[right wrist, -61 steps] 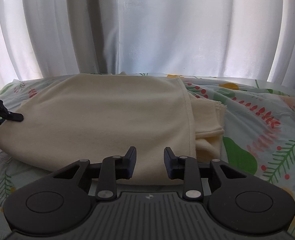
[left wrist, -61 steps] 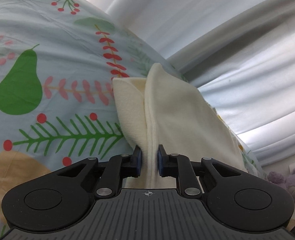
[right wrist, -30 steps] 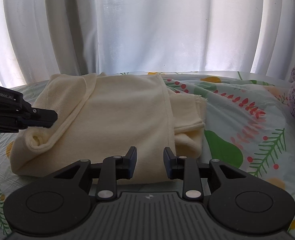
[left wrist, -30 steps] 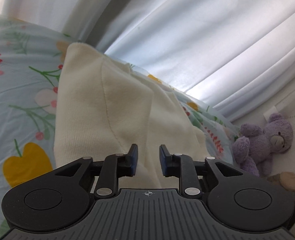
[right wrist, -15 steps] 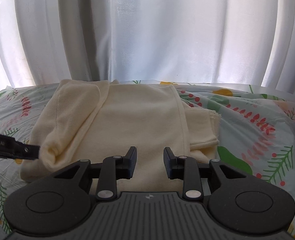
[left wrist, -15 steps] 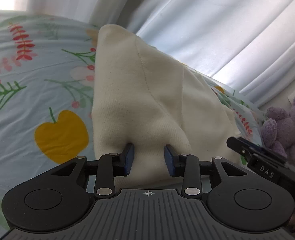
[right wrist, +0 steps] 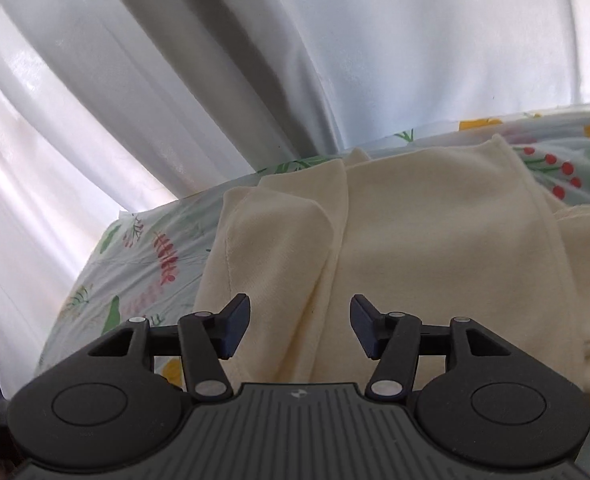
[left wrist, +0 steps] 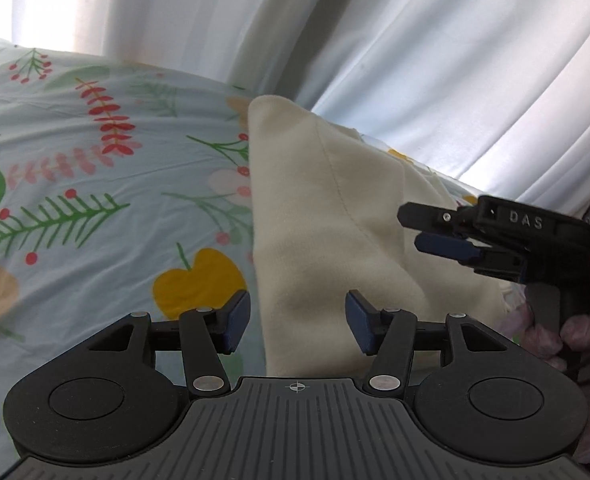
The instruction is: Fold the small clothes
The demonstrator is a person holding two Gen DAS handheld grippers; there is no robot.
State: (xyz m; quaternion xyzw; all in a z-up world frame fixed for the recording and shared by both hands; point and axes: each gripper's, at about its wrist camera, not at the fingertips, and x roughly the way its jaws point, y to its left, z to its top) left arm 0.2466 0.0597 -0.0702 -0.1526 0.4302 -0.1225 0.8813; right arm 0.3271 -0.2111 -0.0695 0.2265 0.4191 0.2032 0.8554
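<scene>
A cream knit garment (left wrist: 335,240) lies folded on the printed bedsheet (left wrist: 95,200), with one flap laid over its left part (right wrist: 279,248). My left gripper (left wrist: 297,320) hovers at the garment's near left edge. Its jaws are opening, the cloth lies below the gap, and the pads do not press on it. My right gripper (right wrist: 299,320) is over the garment's near side, also opening and with nothing pinched. In the left wrist view the right gripper (left wrist: 411,227) reaches in from the right above the cloth, held by a hand (left wrist: 575,336).
White curtains (right wrist: 295,60) hang close behind the far edge of the bed. The sheet's far left corner (right wrist: 111,248) drops off toward the curtain. Bare sheet spreads left of the garment (left wrist: 75,260).
Both grippers' jaws have spread wider. The left one has let go of the garment edge it pinched two seconds ago. The right gripper has swung left over the garment and now shows in the left view.
</scene>
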